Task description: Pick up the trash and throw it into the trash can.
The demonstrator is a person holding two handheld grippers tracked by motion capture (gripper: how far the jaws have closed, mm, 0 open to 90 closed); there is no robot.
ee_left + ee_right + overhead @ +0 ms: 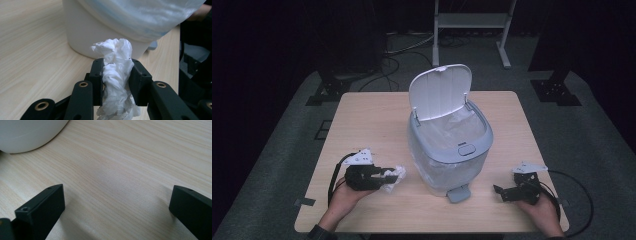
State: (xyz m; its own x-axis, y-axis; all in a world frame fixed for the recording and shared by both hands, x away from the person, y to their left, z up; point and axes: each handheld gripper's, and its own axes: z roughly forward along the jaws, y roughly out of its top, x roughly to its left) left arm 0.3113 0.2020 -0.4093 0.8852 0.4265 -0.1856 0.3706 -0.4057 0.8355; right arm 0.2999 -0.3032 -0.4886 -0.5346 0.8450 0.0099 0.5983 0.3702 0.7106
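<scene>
A grey and white pedal bin (449,145) stands in the middle of the wooden table (362,120), its white lid (439,91) raised and a clear plastic liner inside. My left gripper (388,174) is at the front left, just left of the bin, shut on a crumpled white tissue (394,177). In the left gripper view the tissue (116,72) is squeezed between both jaws with the bin's white wall (100,32) close behind. My right gripper (498,192) rests low at the front right, open. Its jaws stand wide apart over bare wood (117,182), with the bin's base (27,135) at upper left.
The bin's grey foot pedal (458,193) sticks out toward the front edge. Behind the table stand a white metal frame (472,22), dark stand bases and cables on a grey floor.
</scene>
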